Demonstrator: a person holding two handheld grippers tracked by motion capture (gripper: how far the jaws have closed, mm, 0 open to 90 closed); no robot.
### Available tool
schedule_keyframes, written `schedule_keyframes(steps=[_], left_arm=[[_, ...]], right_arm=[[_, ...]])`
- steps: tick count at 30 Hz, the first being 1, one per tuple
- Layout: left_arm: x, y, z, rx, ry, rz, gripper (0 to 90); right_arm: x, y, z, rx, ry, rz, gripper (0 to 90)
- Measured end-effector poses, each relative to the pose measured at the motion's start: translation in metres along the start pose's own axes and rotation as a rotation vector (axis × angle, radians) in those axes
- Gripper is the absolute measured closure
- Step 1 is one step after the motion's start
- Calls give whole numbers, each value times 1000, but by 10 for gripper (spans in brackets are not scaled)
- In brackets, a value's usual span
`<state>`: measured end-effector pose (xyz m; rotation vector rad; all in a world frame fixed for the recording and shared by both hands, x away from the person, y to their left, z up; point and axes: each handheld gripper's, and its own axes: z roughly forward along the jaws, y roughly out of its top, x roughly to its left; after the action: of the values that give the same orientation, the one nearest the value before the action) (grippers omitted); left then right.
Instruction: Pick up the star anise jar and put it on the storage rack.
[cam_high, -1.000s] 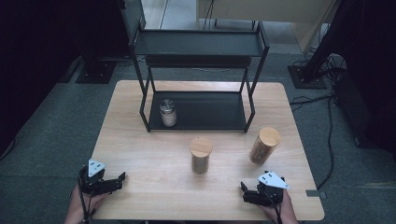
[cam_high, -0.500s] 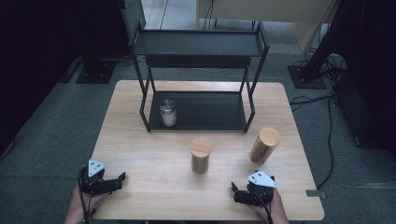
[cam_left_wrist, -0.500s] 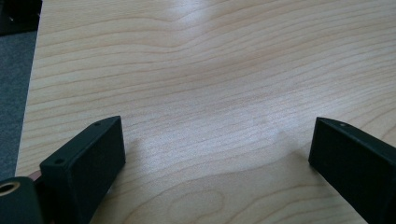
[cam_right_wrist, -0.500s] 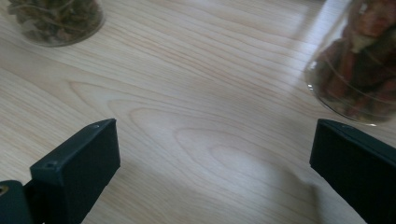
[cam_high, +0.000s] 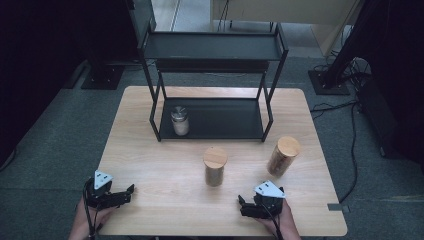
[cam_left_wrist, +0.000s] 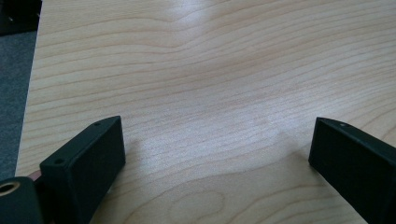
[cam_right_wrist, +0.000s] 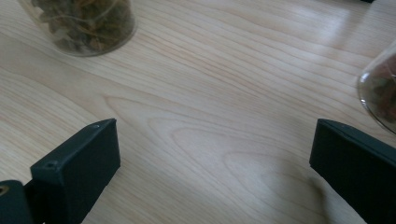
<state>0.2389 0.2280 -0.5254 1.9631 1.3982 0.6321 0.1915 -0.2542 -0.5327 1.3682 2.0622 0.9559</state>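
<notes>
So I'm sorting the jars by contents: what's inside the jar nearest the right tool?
The middle jar holds brown, dried, stringy bits behind clear glass. Its wooden lid covers the top, so the fill level is hidden. The right tool stands open and apart from it.

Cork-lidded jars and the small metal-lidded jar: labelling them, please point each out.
Middle cork-lidded glass jar (cam_high: 215, 157), high view, cork lid.
Right cork-lidded glass jar (cam_high: 288, 146), high view, cork lid.
Small metal-lidded glass jar (cam_high: 180, 126), high view, glass body.

Matt pale wood table (cam_high: 165, 165)

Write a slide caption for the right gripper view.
Open right gripper low over the wooden table, a dried-herb jar ahead at left, a second jar at the right edge.
</notes>
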Motion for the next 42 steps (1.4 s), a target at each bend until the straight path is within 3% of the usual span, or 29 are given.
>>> schedule_keyframes(steps=[28, 42], left_arm=[[0, 0, 0, -2, -3, 0, 38], [2, 0, 0, -4, -9, -5, 38]], right_arm=[[50, 26, 28, -6, 76, -10, 13], [62, 36, 40, -7, 81, 1, 34]])
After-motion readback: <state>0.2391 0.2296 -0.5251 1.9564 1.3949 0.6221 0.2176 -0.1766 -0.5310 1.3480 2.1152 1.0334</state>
